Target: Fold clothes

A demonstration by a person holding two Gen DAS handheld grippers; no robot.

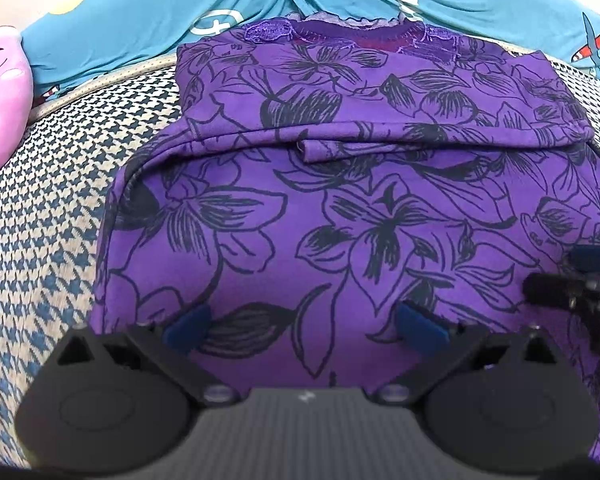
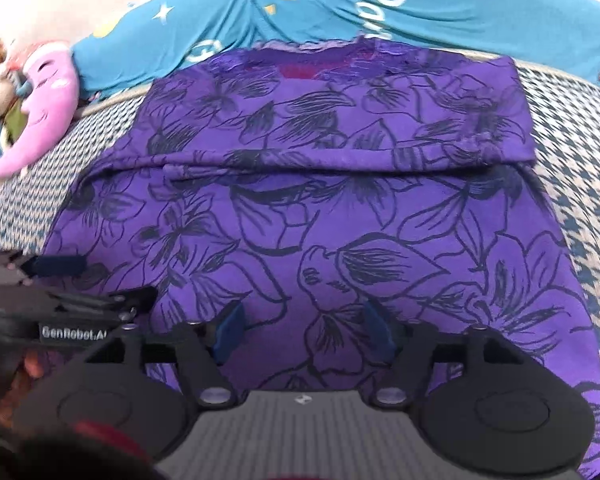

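A purple garment [image 1: 340, 208] with a black flower print lies flat on the houndstooth surface, its lace neckline [image 1: 340, 30] at the far end. A fold edge [image 1: 340, 136] crosses it below the neckline. My left gripper [image 1: 305, 326] hovers over the garment's near part, its blue pads [image 1: 188, 328] wide apart and nothing between them. My right gripper [image 2: 305, 330] is open over the same garment [image 2: 320, 220], just to the right of the left one, with bare cloth between its pads [image 2: 230, 330]. Each gripper shows at the edge of the other's view: the right gripper [image 1: 556, 276] and the left gripper [image 2: 108, 280].
A houndstooth cover [image 1: 60, 208] surrounds the garment on both sides [image 2: 588, 168]. Teal printed fabric [image 1: 140, 12] lies bunched along the far edge. A pink plush toy [image 1: 0, 100] rests at the far left. A person's fingers [image 2: 24, 380] hold the left gripper's handle.
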